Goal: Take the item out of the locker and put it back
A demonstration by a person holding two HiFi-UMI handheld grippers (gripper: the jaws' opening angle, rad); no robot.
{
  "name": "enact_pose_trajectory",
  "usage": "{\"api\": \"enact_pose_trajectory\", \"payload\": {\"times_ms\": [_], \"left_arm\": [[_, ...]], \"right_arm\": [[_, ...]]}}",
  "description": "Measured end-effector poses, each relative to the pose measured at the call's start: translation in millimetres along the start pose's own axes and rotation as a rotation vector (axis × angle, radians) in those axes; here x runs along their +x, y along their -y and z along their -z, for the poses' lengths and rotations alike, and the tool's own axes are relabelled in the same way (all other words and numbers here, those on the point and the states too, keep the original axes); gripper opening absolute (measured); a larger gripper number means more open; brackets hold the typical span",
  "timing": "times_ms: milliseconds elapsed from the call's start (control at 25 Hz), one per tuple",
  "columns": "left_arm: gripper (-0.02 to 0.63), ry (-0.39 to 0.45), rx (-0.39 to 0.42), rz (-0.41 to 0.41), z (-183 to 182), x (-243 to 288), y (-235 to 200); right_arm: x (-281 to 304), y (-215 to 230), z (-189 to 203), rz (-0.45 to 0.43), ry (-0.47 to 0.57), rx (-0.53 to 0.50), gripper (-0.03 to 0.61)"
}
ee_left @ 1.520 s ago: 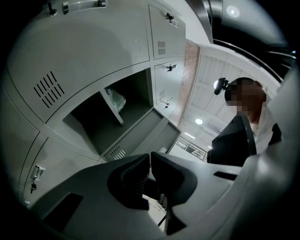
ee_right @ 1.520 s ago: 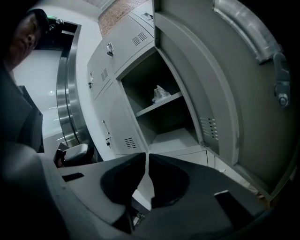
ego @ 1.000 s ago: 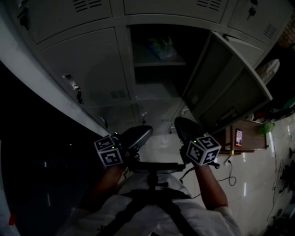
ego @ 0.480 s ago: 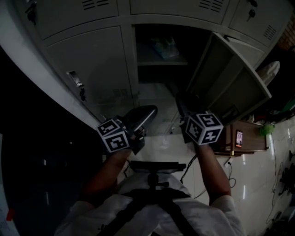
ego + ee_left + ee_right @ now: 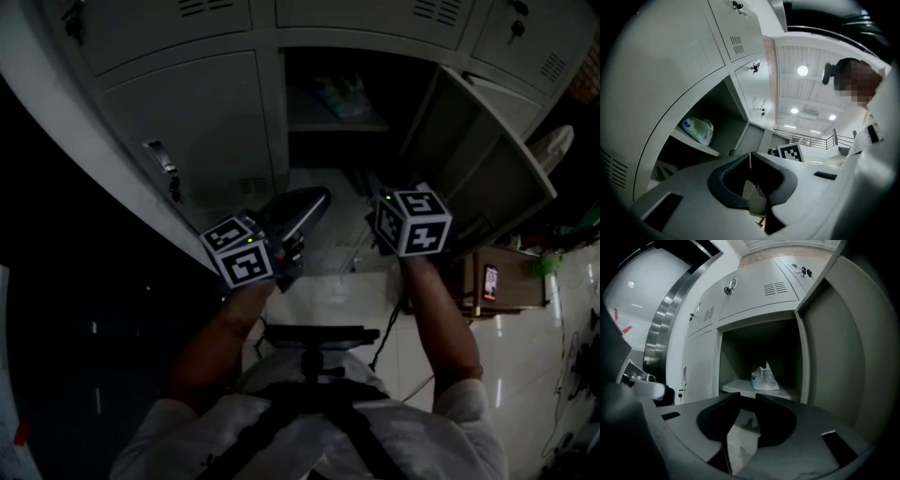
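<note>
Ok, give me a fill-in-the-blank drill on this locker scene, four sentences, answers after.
1. The bag lies on a ___ inside the locker.
2. That locker's door stands ___.
3. In the head view, the door hangs on the ___ side of the opening.
4. The neighbouring locker to the left of it is ___.
Missing words: shelf; open; right; shut.
</note>
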State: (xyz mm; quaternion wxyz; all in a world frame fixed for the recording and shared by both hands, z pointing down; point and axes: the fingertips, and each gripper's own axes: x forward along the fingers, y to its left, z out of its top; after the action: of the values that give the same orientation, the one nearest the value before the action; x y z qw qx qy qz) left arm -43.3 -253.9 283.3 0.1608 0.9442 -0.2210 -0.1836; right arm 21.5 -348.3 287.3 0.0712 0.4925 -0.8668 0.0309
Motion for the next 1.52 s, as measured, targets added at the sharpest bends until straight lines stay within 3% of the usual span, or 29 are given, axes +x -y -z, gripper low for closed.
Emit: {"api": "enact_pose_trajectory", "payload": {"times_ms": [480,680,800,1520], "left_arm": [[-0.003,0.017,0.038,-0.015,-26,17,-21],[-0.003,0.020,0.056,-0.014,-36,21,-26],[-0.003,0.021,0.062,-0.015,-40,23,-30],[-0.003,0.019,0.072,-0.021,-54,35,-44]], "right_arm": [[55,23,-50,0.068,0.036,-0.078,0.107],[74,38,-65,0.118,0.044,-0.123,0.217],[90,44,-70,0.132,0.037,-0.151,0.251],[168,52,-65,0.100,-0.109,-0.151,0.252]]}}
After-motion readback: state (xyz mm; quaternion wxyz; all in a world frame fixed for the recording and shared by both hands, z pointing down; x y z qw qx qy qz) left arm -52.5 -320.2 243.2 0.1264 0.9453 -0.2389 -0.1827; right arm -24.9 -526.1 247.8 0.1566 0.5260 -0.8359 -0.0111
